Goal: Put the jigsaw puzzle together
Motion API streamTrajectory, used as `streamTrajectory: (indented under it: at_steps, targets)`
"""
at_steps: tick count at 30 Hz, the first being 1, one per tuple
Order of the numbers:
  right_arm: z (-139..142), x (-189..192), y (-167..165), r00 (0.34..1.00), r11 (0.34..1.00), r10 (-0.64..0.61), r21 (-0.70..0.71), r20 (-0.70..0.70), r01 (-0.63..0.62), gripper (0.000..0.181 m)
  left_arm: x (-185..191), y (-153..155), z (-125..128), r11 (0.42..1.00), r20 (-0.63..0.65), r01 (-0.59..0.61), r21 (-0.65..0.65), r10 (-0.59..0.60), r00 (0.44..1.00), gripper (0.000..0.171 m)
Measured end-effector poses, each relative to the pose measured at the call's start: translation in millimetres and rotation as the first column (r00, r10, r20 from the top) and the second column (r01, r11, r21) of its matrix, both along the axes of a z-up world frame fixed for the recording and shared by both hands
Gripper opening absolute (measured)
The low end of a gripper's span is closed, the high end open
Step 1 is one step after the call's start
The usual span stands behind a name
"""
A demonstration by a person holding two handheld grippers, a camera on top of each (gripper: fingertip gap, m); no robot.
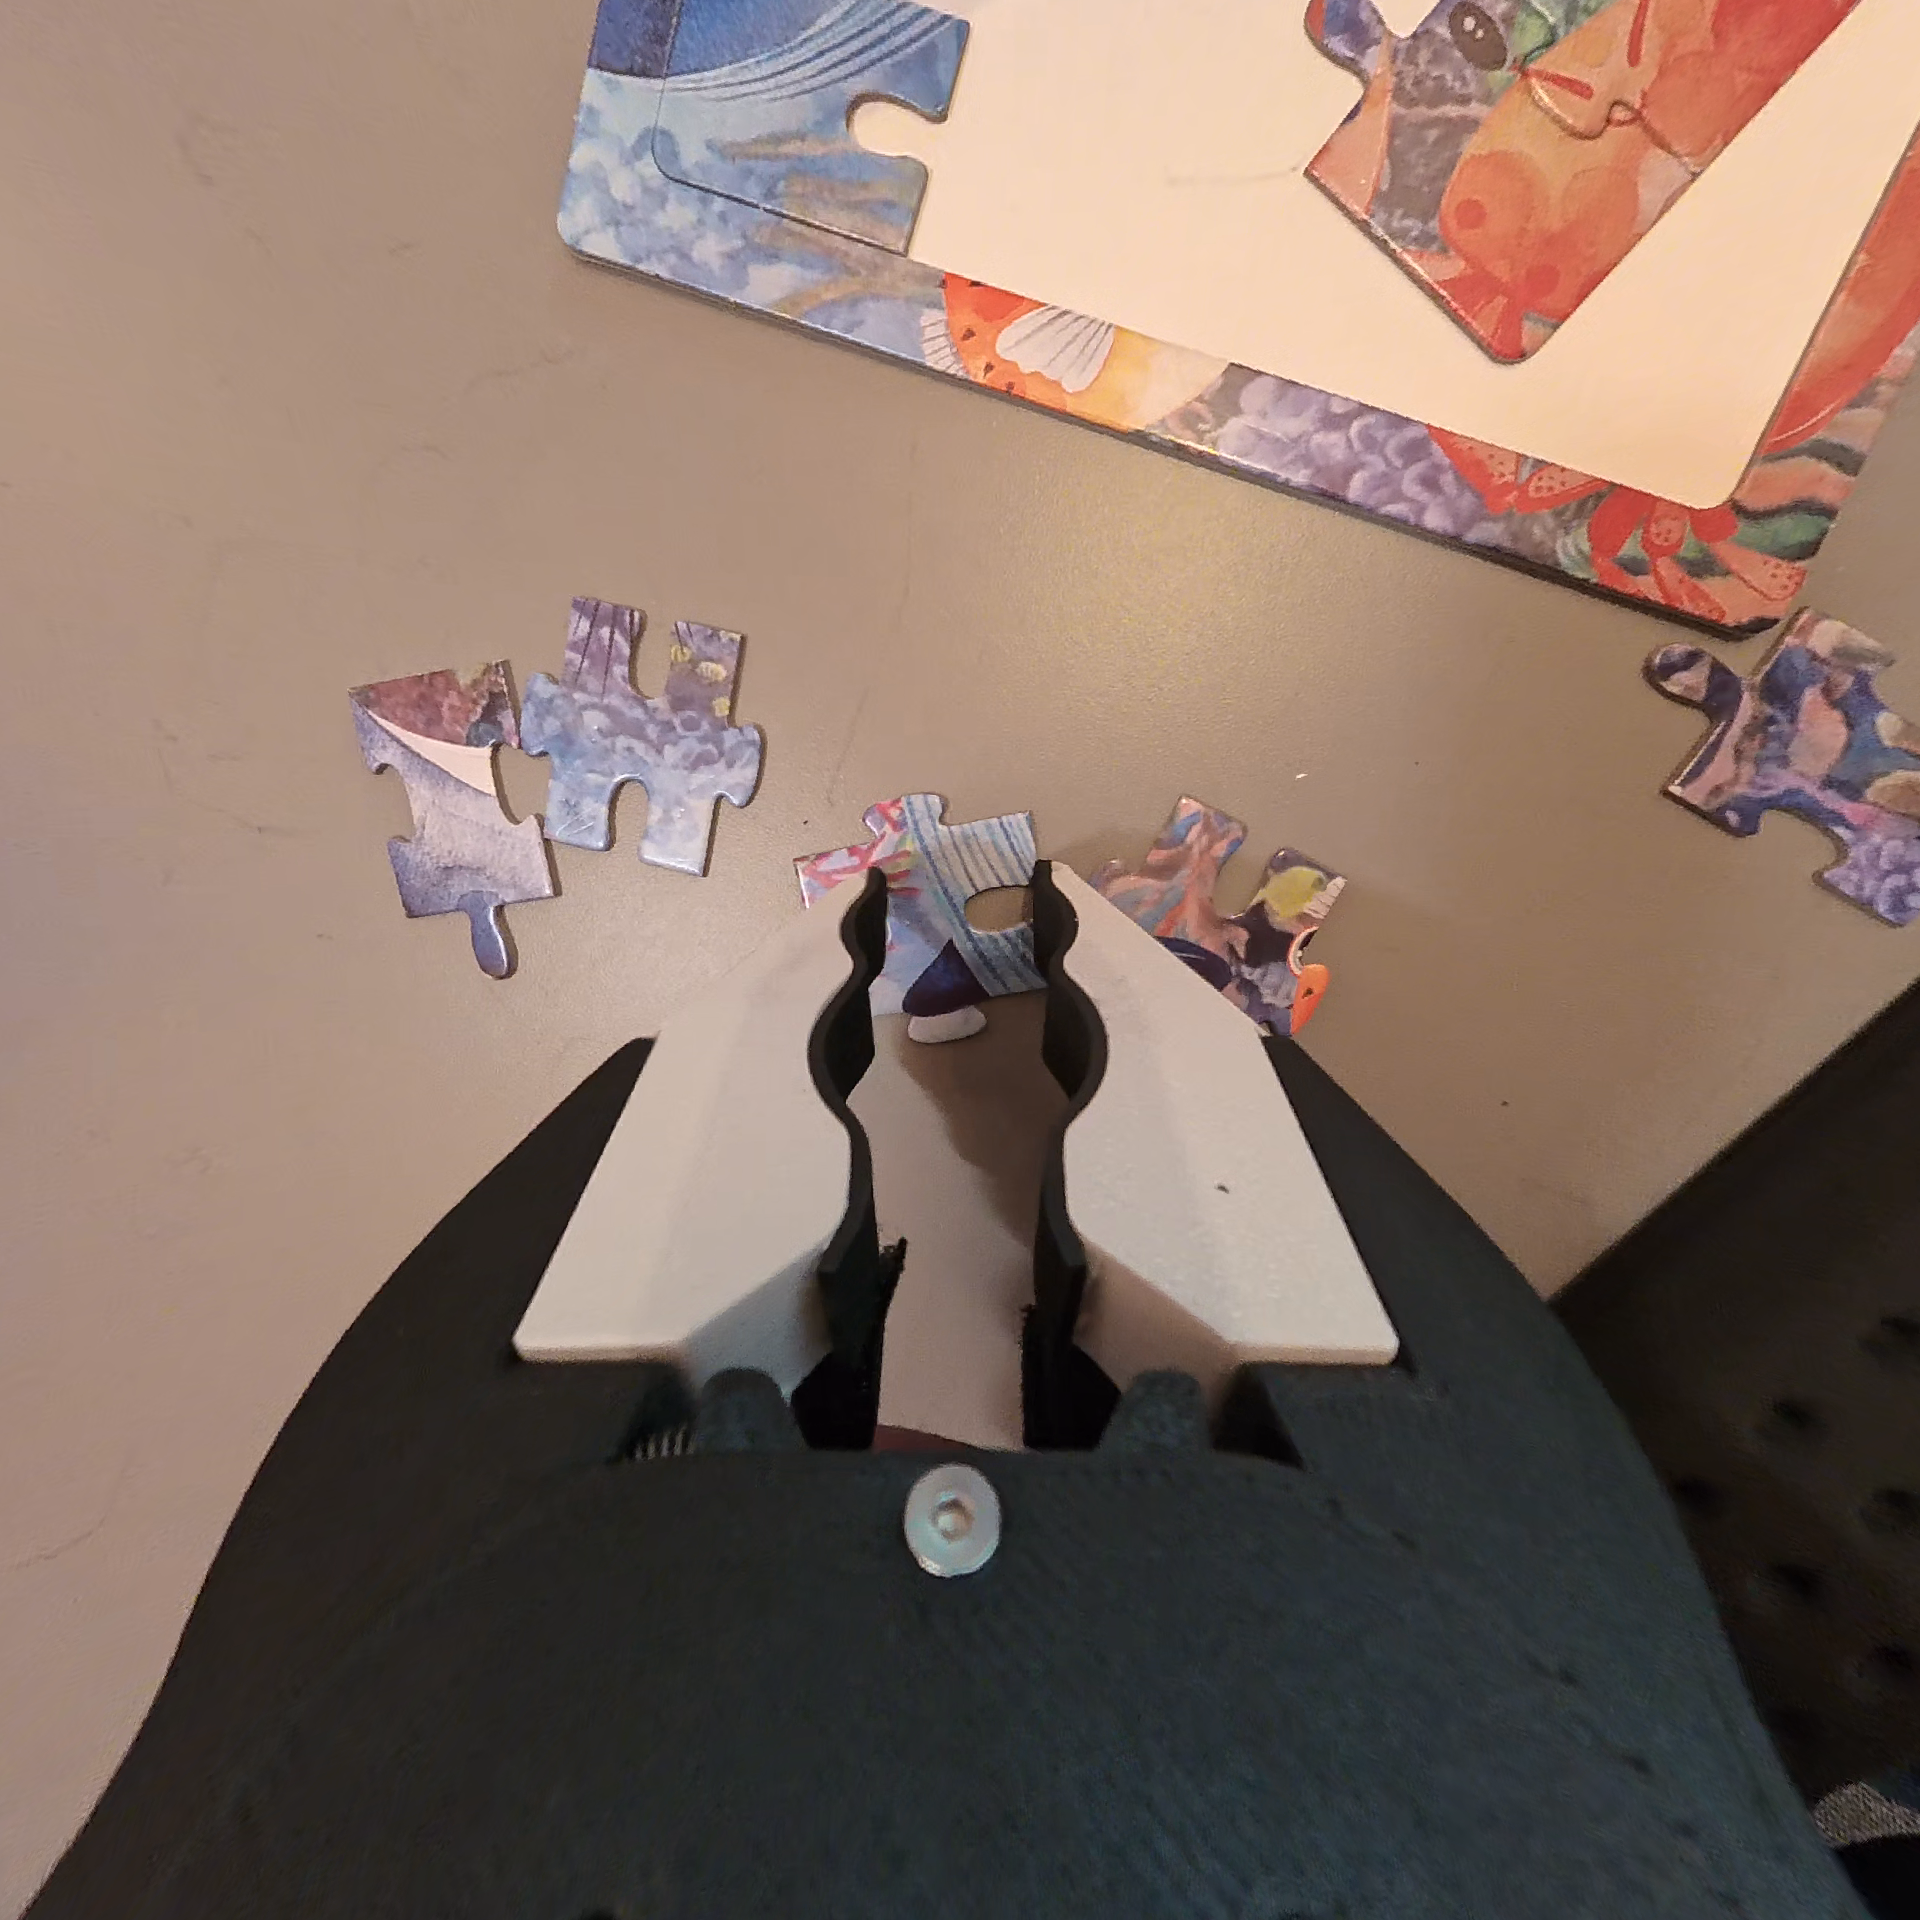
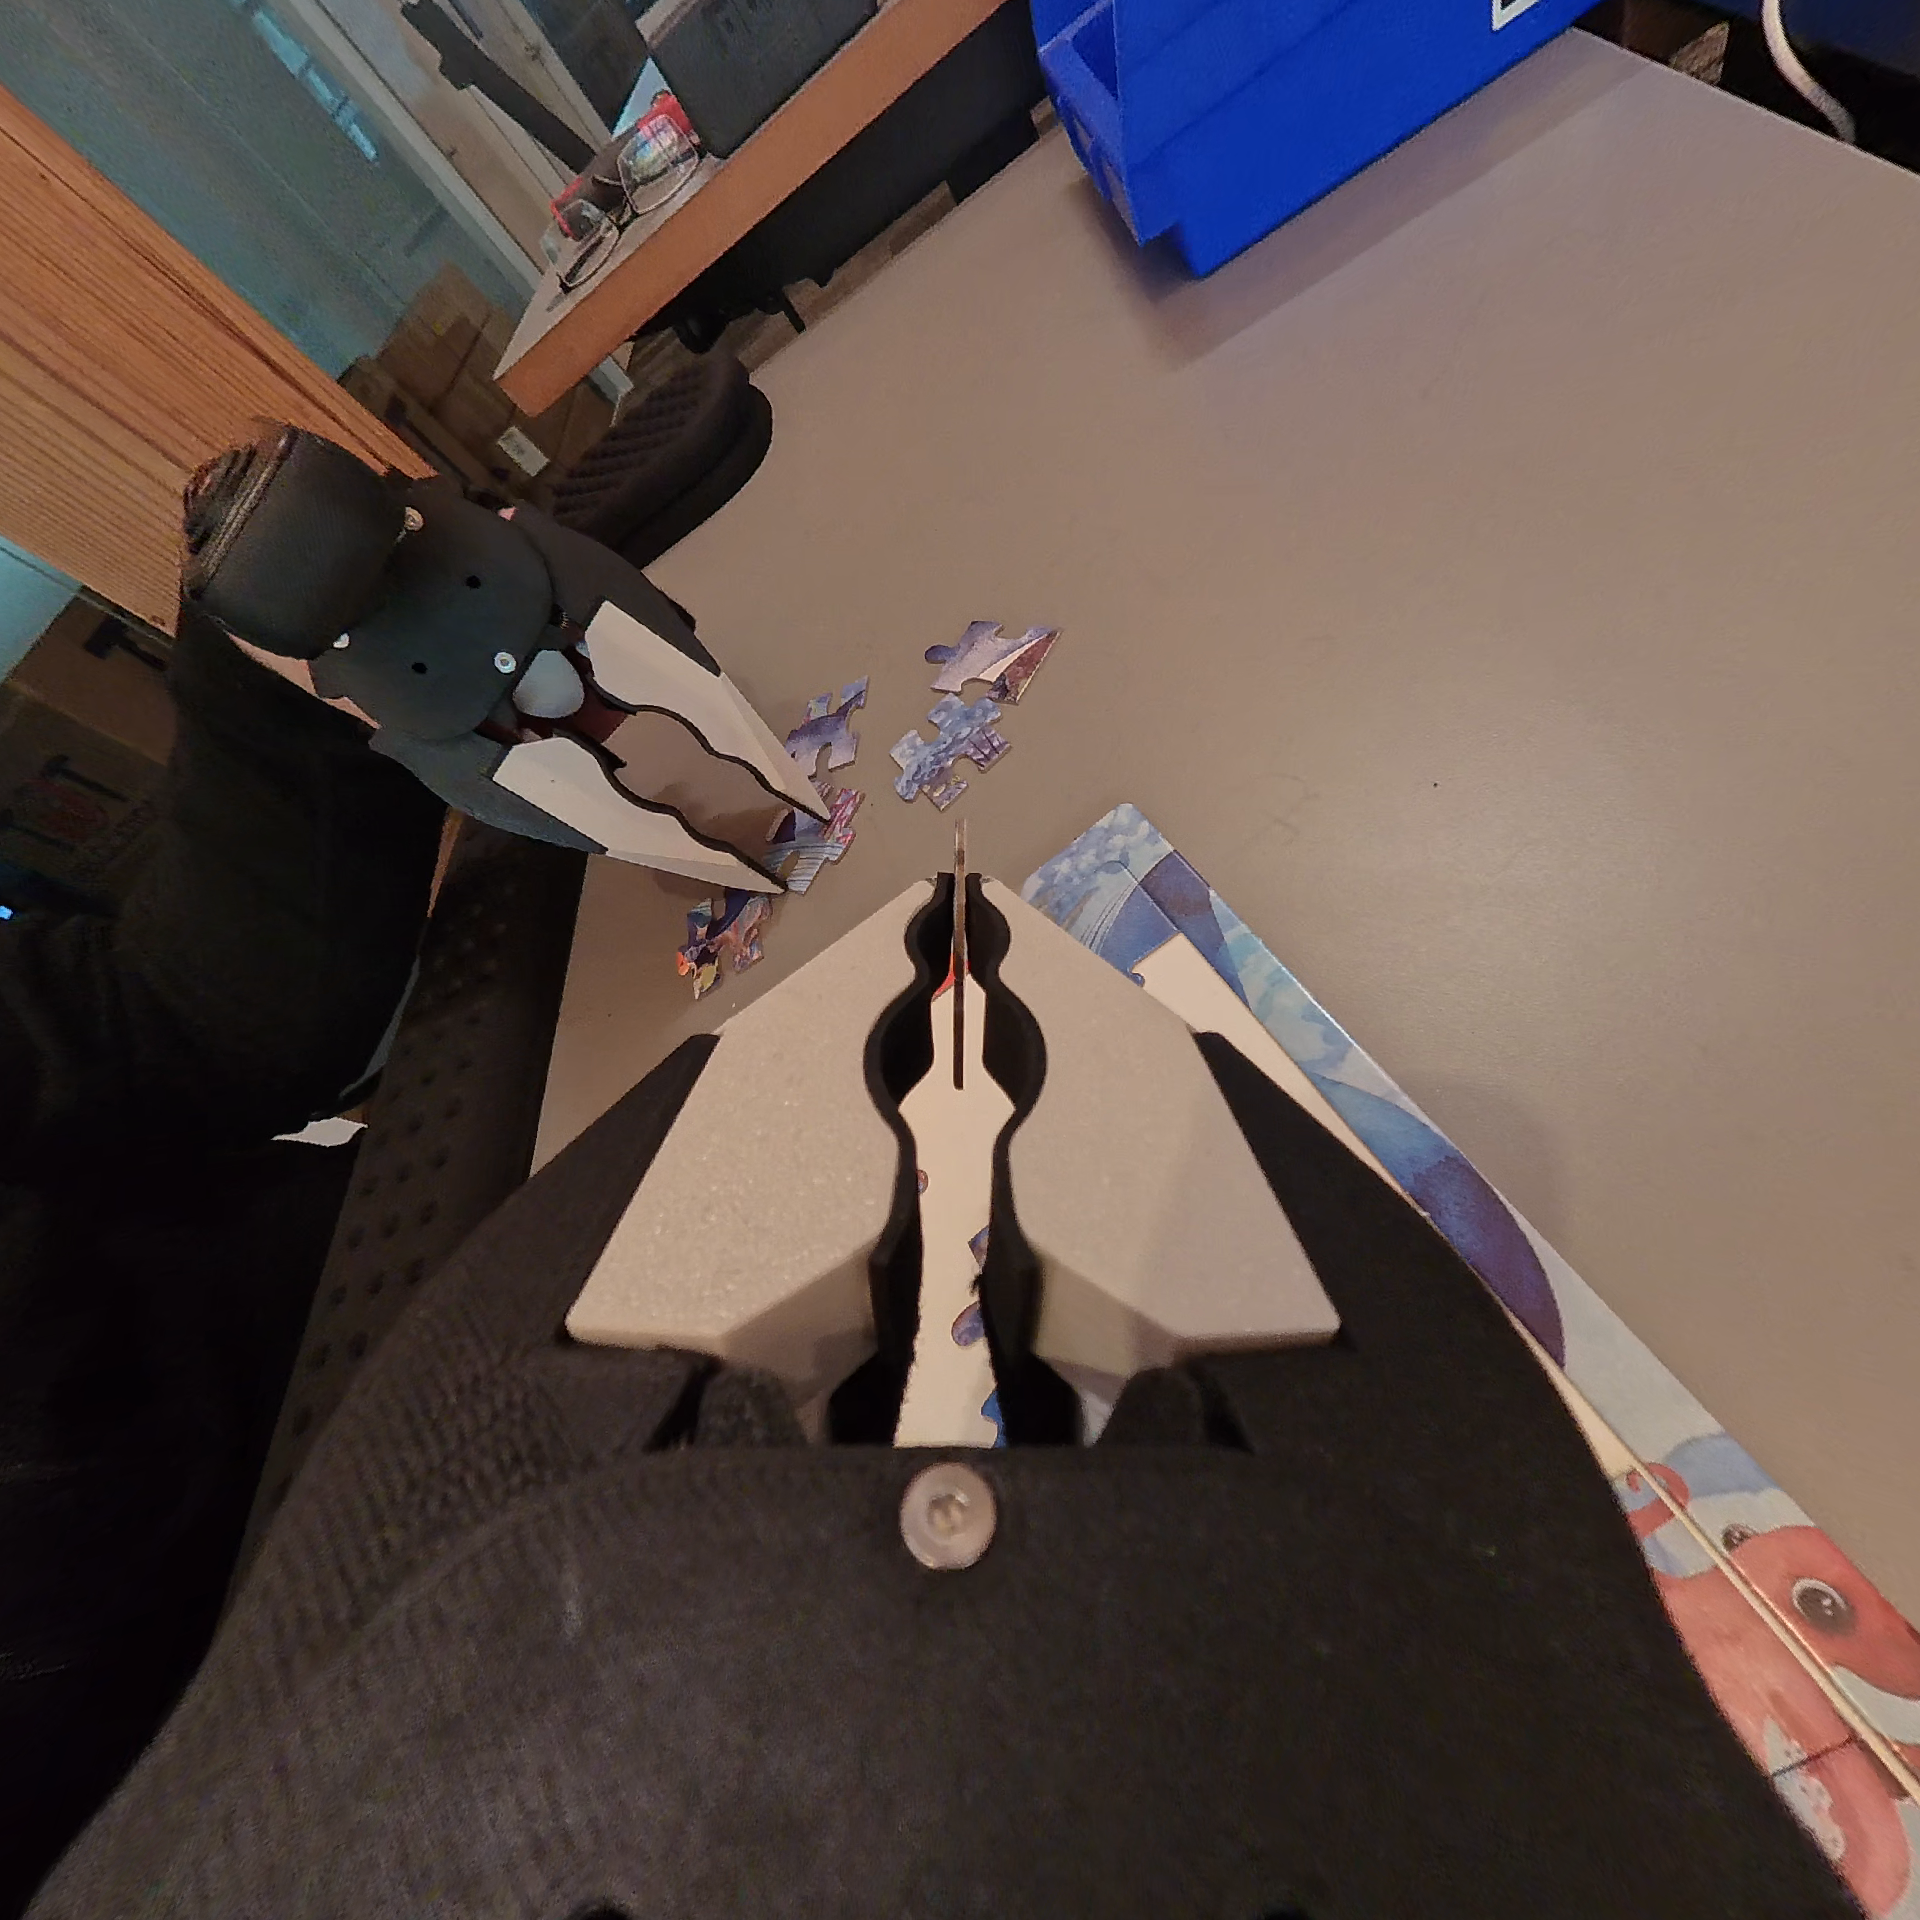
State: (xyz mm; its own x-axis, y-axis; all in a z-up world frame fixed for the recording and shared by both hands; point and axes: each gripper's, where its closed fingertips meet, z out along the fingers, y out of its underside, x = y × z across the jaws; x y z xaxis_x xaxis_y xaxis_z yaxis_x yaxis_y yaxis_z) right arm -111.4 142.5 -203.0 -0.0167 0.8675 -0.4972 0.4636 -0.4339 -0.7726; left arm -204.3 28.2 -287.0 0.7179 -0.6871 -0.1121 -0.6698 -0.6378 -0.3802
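The left gripper (image 1: pixel 961 883) has its jaws spread, tips down on either side of a flat cardboard puzzle piece with pale blue stripes and pink coral (image 1: pixel 940 883) lying on the grey table (image 1: pixel 260 364) — directly ahead between the fingers. The right gripper (image 2: pixel 958 883) pinches a thin piece edge-on (image 2: pixel 960 935), its long axis running along the fingers, held above the illustrated puzzle tray (image 1: pixel 1299 416). The tray's white bare middle lies up and right of the left jaws, so the right gripper is the nearer one. Loose pieces crowd both sides — a blue-violet one (image 1: pixel 644 743) left, a yellow-fish one (image 1: pixel 1247 914) right — and the table edge runs close by.
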Motion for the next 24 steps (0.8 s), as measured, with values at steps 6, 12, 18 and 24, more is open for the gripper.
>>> streamTrajectory:
  at_steps: [6,12,18,24]
  targets:
    - [3.7,1.3,1.3,1.0,1.0,-0.003,-0.001,-0.012,0.003,0.0,-7.7,7.4,6.0,0.999,0.006,-0.032,0.035,0.032,0.999,0.04]
    - [2.8,1.2,1.1,1.0,1.0,0.0,-0.004,-0.011,0.0,0.0,-6.0,9.4,-0.1,0.998,0.034,-0.055,0.021,0.055,0.998,0.048]
    - [2.2,1.1,1.3,1.0,1.0,0.0,-0.007,-0.011,0.0,0.0,-3.1,7.1,-1.0,0.996,0.086,-0.088,0.013,0.086,0.993,0.037]
    - [3.7,1.4,0.7,1.0,1.0,0.002,-0.006,-0.014,-0.002,0.0,0.6,7.1,-0.2,0.995,0.117,-0.093,0.034,0.088,0.989,0.025]
